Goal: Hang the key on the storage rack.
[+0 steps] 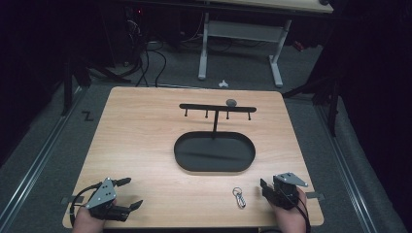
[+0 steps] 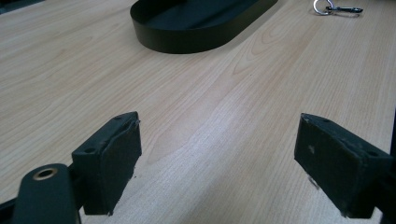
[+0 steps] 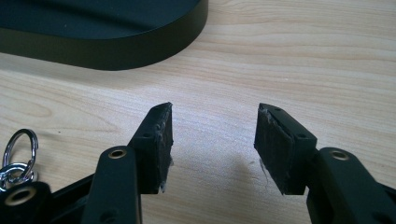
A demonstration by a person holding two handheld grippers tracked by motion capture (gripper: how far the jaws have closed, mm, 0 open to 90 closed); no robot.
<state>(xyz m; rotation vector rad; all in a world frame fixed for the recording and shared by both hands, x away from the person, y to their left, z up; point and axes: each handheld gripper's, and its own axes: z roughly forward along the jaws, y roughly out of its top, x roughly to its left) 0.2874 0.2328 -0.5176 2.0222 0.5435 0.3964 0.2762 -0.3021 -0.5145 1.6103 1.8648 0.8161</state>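
Note:
A black oval tray (image 1: pixel 180 160) lies mid-table, and from its far side rises a thin post with a black hook bar (image 1: pixel 217 107). A small grey lump (image 1: pixel 231 102) rests on that bar. A silver keyring with a clip (image 1: pixel 238 196) lies flat on the wood near the front edge. My right gripper (image 1: pixel 264 189) sits just right of it, open and empty. In the right gripper view the keyring (image 3: pixel 18 154) lies left of the open gripper (image 3: pixel 215 135). My left gripper (image 1: pixel 132 192) is open and empty at the front left. The left gripper view looks past the gripper (image 2: pixel 219 154) to the tray (image 2: pixel 187 39) and keyring (image 2: pixel 338 8).
The wooden table (image 1: pixel 145 141) has bare surface between both grippers and the tray (image 3: pixel 116 53). Beyond its far edge stands a white desk frame (image 1: pixel 240 29), with cables (image 1: pixel 150 63) on the grey floor. Dark stands flank both sides.

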